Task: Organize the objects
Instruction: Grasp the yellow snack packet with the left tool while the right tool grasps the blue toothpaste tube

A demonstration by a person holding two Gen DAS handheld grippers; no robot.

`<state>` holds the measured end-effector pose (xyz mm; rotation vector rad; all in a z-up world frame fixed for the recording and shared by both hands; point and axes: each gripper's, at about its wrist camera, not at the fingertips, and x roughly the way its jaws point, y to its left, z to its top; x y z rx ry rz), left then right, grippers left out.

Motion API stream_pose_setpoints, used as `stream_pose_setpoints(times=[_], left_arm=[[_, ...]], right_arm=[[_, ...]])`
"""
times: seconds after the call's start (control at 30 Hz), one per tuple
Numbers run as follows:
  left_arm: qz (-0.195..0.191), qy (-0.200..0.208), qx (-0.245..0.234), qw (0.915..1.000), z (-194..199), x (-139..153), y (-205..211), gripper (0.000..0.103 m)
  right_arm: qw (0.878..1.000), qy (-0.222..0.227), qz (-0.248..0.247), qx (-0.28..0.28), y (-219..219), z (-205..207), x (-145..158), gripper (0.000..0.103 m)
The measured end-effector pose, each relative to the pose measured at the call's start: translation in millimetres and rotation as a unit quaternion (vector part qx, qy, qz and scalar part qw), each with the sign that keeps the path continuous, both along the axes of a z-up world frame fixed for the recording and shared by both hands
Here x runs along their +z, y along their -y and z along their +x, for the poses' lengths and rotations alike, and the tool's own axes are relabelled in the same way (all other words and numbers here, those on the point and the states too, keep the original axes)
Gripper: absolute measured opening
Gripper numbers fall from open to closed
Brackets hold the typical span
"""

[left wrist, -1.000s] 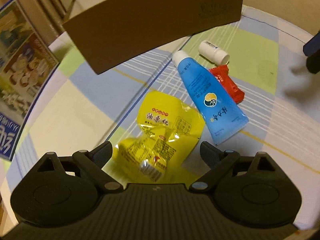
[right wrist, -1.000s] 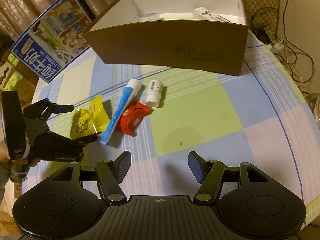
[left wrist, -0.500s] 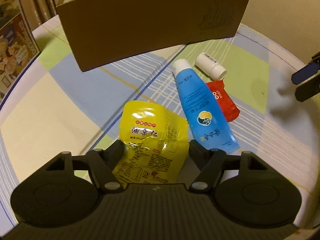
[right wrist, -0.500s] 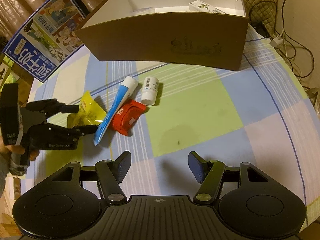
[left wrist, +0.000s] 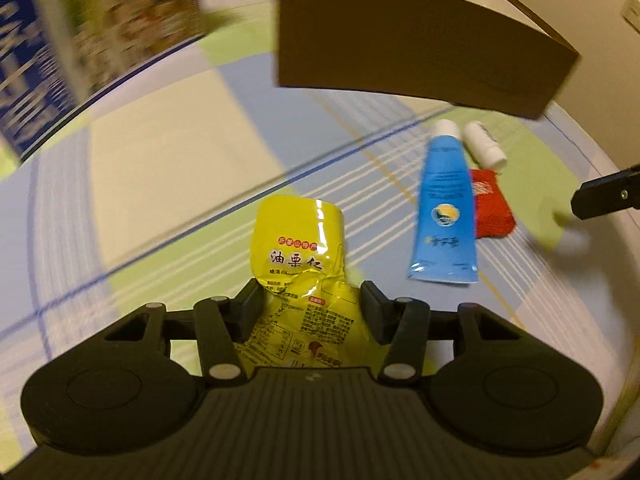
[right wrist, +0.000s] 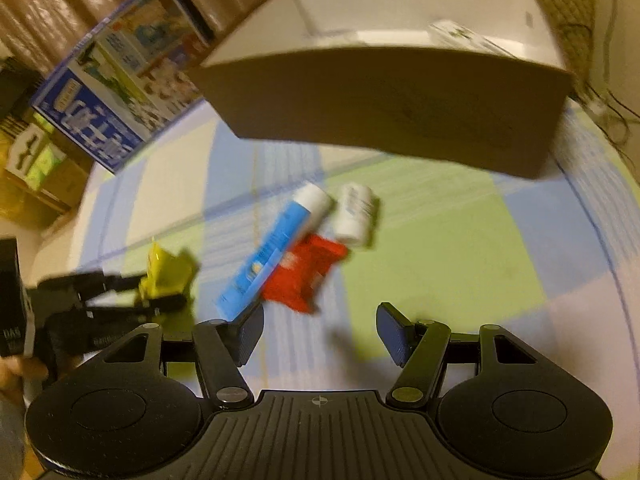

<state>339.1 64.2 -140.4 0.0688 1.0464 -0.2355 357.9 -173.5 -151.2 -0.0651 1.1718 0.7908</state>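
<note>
A yellow snack packet (left wrist: 298, 248) is pinched and crumpled between the fingers of my left gripper (left wrist: 310, 308), which is shut on it. The right wrist view shows the same packet (right wrist: 168, 276) held in the left gripper (right wrist: 176, 292) just above the cloth. To its right lie a blue tube (left wrist: 444, 216), a white bottle (left wrist: 484, 144) and a red packet (left wrist: 490, 208), side by side. My right gripper (right wrist: 320, 328) is open and holds nothing, just short of the red packet (right wrist: 304, 276) and blue tube (right wrist: 268, 256). An open brown cardboard box (right wrist: 380, 104) stands behind them.
The checked tablecloth (left wrist: 160, 140) covers a round table. A blue printed carton (right wrist: 112, 92) leans at the far left edge. A white box (right wrist: 464, 36) lies inside the cardboard box. Cables (right wrist: 612, 112) trail off at the right. A hand (right wrist: 12, 368) holds the left gripper.
My left gripper's fingers closed in on the yellow packet and crumpled it. Both grippers swung, the views are blurred, and the right one moved nearer the red packet.
</note>
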Motion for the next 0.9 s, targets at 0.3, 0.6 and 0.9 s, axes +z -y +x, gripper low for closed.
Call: stream_pose_setpoints(times=[0.3, 0.6, 0.9], left_arm=[[0.000, 0.001, 0.090, 0.9959, -6.1, 13.4, -38.2, 0.048], [0.001, 0.003, 0.137, 0.9905, -8.9, 18.9, -68.2, 0.048], [0.001, -0.008, 0.162, 0.9867, -11.2, 15.1, -81.3, 0.048]], right_arm=[[0.999, 0.001, 0.032, -0.013, -49.2, 27.1, -19.5, 0.051], [0.999, -0.026, -0.003, -0.043, -73.6, 44.9, -48.6, 0.040], [0.998, 0.024, -0.044, 0.022, -119.2, 25.3, -57.0, 0.026]])
